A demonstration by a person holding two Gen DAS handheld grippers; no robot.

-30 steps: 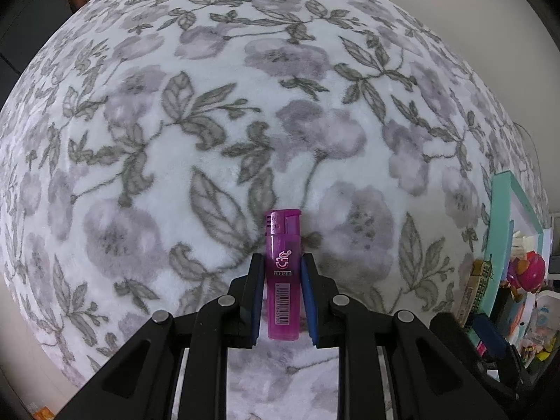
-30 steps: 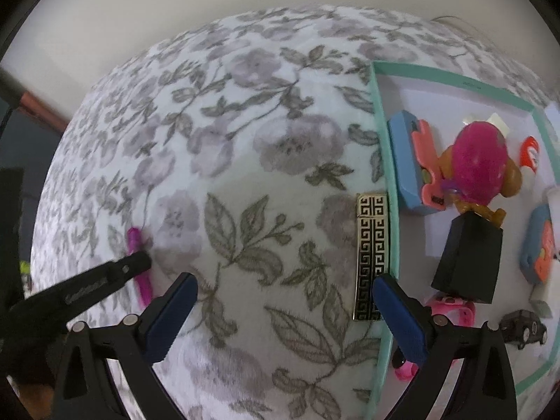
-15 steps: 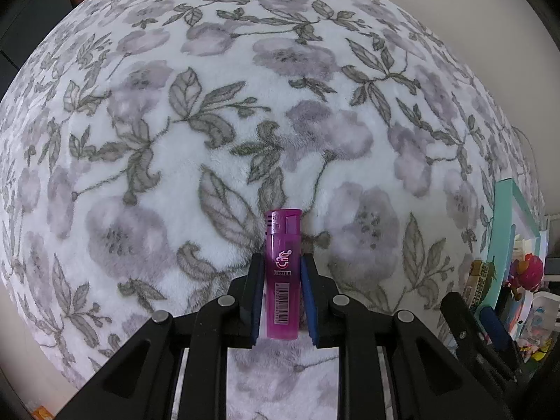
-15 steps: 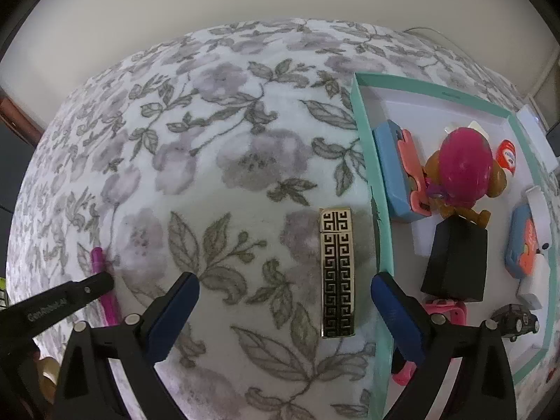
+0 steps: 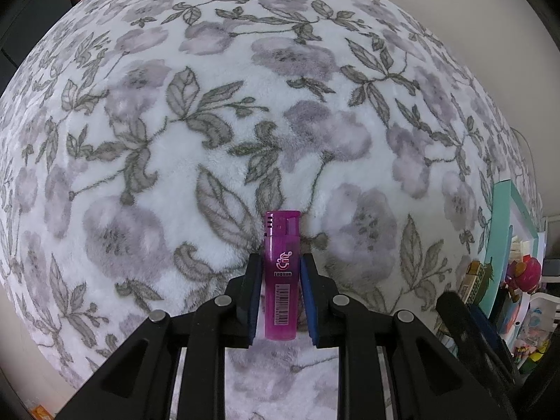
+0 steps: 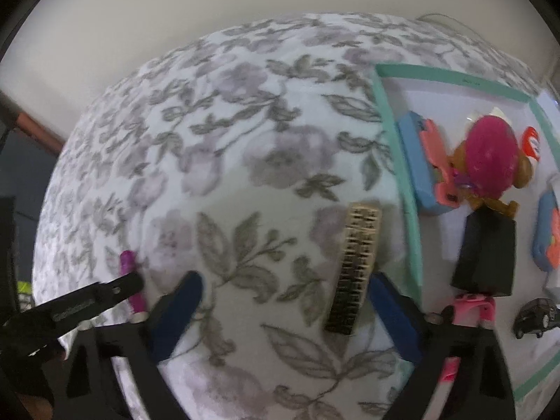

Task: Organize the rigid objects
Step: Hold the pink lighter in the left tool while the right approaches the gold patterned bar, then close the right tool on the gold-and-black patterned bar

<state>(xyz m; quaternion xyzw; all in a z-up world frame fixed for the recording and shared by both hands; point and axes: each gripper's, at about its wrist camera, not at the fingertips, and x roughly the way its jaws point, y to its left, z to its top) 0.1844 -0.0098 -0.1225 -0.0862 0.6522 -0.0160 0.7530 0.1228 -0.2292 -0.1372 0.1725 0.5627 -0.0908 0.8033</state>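
Note:
A translucent purple lighter (image 5: 282, 273) with a barcode stands between the blue pads of my left gripper (image 5: 280, 259), which is shut on it above the floral blanket (image 5: 175, 140). The right wrist view shows the same lighter (image 6: 126, 262) at the far left. My right gripper (image 6: 285, 281) points down at the blanket and its jaws are closing. A flat gold case with a black key pattern (image 6: 357, 266) lies tilted between them, close to the right finger (image 6: 392, 311) and far from the left one.
A teal-rimmed tray (image 6: 402, 175) lies just right of the gold case. It holds a pink-headed toy figure (image 6: 490, 161), a black block (image 6: 486, 255), blue and orange toys (image 6: 416, 168), a pink toy car (image 6: 472, 309) and a dark toy car (image 6: 535, 315).
My right gripper's jaws have narrowed, and the gold case now lies tilted and nearer the right finger. The left gripper still holds the purple lighter in the same place.

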